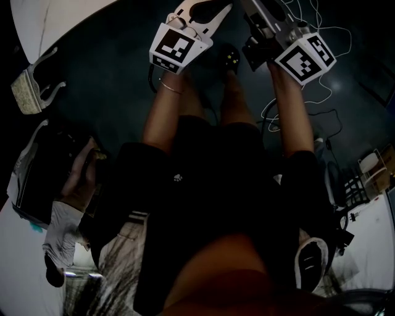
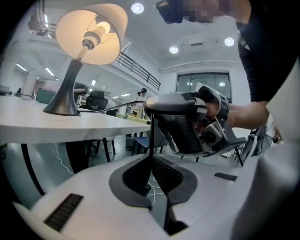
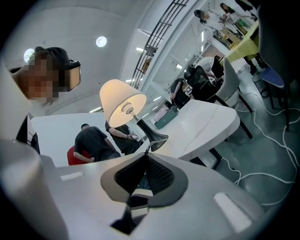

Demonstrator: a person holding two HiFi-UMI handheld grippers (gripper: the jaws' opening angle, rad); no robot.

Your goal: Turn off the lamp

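The lamp [image 2: 91,33] is lit, its cream shade on a dark cone base [image 2: 62,104], and it stands on the white table [image 2: 70,124]. The right gripper view shows the same lamp [image 3: 123,107]. Its thin dark cord [image 2: 117,107] runs from the base to my right gripper [image 2: 151,108], which is shut on the cord [image 3: 151,144] just in front of the base. From there the cord drops straight down into my left gripper [image 2: 151,159], whose jaws are also closed on it. The head view is dark and shows both grippers, left [image 1: 200,12] and right [image 1: 271,28], held out at the top.
Two people [image 3: 93,140] sit behind the table. Chairs [image 2: 96,101] and desks stand further back. Loose white cables [image 3: 272,173] lie on the floor under the table. A hand [image 2: 246,115] holds the right gripper. A bag [image 1: 31,89] lies on the floor at left.
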